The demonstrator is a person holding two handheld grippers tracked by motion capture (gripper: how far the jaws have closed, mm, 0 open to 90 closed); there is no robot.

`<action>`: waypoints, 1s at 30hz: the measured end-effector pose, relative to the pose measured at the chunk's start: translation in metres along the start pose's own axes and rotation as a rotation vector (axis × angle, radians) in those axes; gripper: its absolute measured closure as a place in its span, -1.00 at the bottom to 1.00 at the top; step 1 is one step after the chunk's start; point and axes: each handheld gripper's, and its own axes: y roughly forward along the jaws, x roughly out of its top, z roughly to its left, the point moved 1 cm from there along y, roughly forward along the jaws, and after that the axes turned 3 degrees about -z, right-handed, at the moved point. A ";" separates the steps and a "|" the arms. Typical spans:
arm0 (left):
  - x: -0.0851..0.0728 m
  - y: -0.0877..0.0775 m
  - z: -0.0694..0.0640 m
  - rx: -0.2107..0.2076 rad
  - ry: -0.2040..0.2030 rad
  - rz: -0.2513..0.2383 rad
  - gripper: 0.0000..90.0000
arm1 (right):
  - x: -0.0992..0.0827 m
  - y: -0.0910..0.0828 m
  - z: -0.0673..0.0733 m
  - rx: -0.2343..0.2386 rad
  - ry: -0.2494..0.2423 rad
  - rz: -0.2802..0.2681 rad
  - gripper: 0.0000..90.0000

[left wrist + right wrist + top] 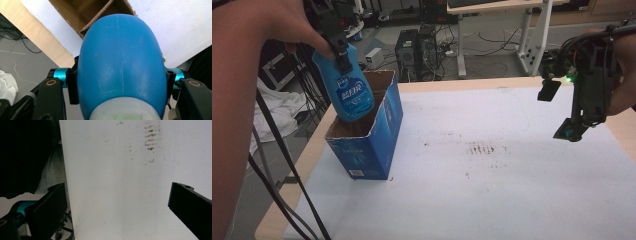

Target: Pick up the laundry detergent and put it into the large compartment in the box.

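**Blue bottle held over the open box**

The left gripper (343,52) has its jaws clamped on a blue bottle (349,92), gripping it near the top while the rest of the bottle hangs below. In the left gripper view the black pads (72,85) press on either side of the bottle (121,62), whose rounded bottom points away from the camera toward the box (82,12).

The box (372,140) is a tall blue carton with brown cardboard inside, open at the top, and it serves as the landmark here. It stands on the left part of the white sheet (492,190) that covers the table (452,85). The bottle sits tilted at the box's mouth, its lower end dipping behind the near rim and apparently just inside the opening; whether it touches the cardboard walls cannot be told from these angles. The bottle's label faces the camera, above the box's front face.

The right gripper (569,131) hangs well to the right of the box, above the far right side of the sheet. Its jaws stand wide apart with nothing between them (117,202). A patch of dark smudges (482,148) marks the sheet between the box and that gripper.
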 end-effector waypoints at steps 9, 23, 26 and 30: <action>-0.004 0.025 -0.001 -0.021 0.034 0.020 -0.15 | 0.001 0.000 0.002 -0.007 0.002 -0.001 -0.97; -0.005 0.084 -0.007 -0.059 0.129 0.055 -0.15 | 0.002 -0.001 0.004 -0.012 -0.001 0.003 -0.97; -0.005 0.093 -0.009 -0.066 0.156 0.051 -0.15 | 0.002 0.000 0.005 -0.010 -0.007 0.002 -0.97; -0.006 0.106 -0.011 -0.068 0.183 0.056 -0.15 | 0.002 0.000 0.004 -0.011 0.001 0.005 -0.97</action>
